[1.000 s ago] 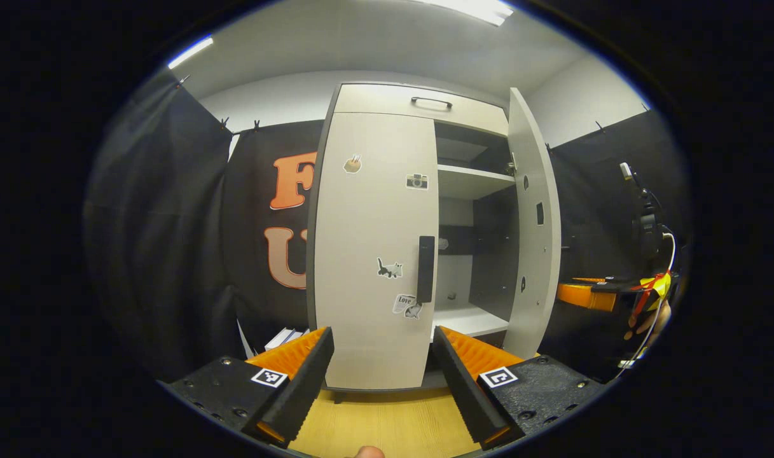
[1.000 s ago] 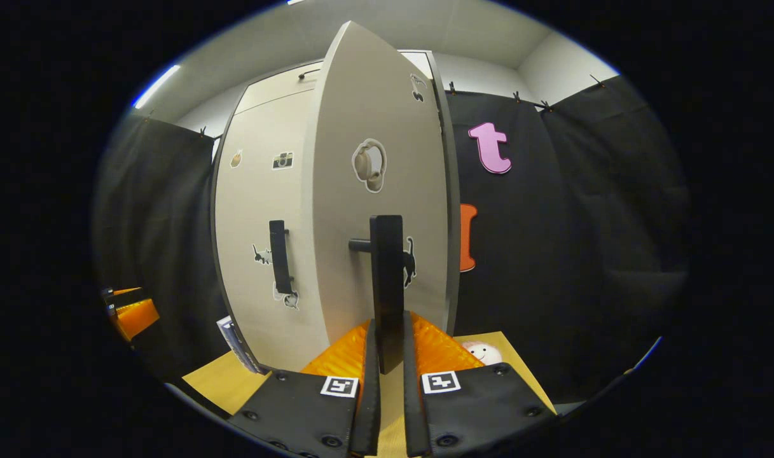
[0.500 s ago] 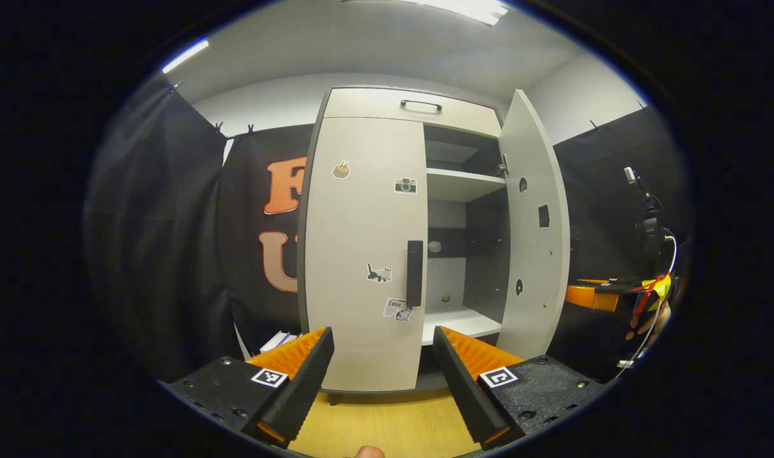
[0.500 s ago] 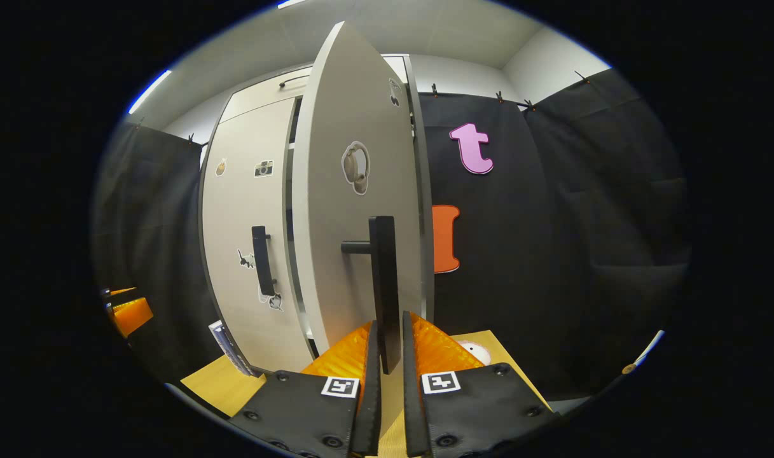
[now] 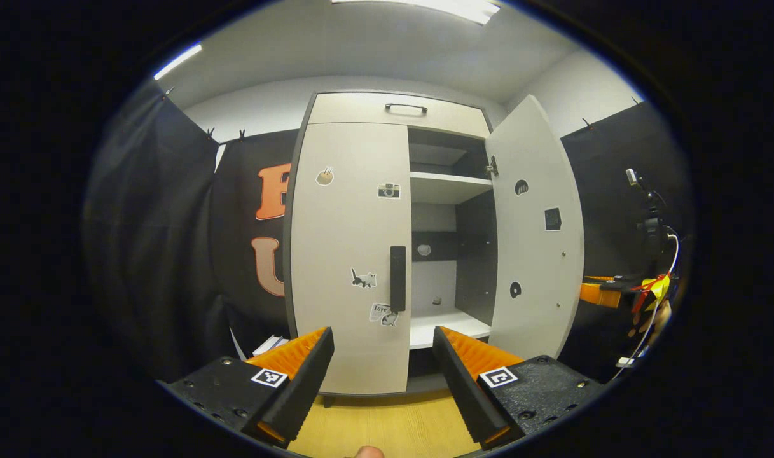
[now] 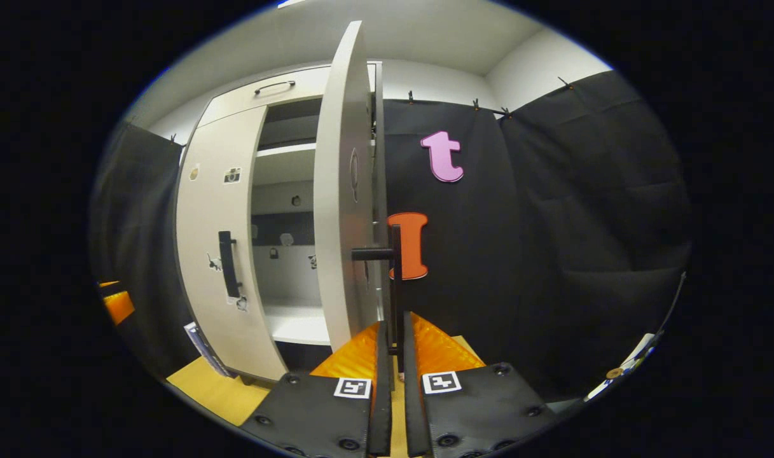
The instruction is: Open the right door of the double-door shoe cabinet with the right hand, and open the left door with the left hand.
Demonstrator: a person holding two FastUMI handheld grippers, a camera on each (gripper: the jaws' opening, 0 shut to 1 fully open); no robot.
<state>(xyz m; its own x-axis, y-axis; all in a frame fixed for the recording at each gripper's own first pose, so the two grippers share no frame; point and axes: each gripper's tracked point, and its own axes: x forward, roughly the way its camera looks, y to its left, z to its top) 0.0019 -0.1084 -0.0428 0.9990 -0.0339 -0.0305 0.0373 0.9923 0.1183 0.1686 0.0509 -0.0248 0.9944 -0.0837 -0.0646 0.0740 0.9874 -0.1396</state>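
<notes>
The pale shoe cabinet [image 5: 361, 108] stands ahead in the left gripper view. Its left door [image 5: 348, 222] is closed, with a black vertical handle [image 5: 397, 278] at its inner edge. The right door [image 5: 533, 235] is swung wide, baring white shelves [image 5: 447, 187]. My left gripper [image 5: 381, 369] is open, held back from the left door, its fingers framing the door's lower part. In the right gripper view the right door [image 6: 339, 191] appears nearly edge-on. My right gripper [image 6: 394, 356] is shut on that door's black handle [image 6: 395, 280]. The left door's handle [image 6: 227, 263] lies further left.
The cabinet stands on a light wooden floor [image 5: 387, 426]. Black cloth [image 6: 552, 222] hangs on both sides. Flat white items [image 5: 267, 345] lie by the cabinet's left foot. At the far right of the left gripper view are a person's hand [image 5: 647, 318] and a camera stand [image 5: 647, 222].
The right door has swung further open, pulled by my right gripper, from about half open to wide open. My left gripper stayed open and the cabinet drifted slightly left in its view.
</notes>
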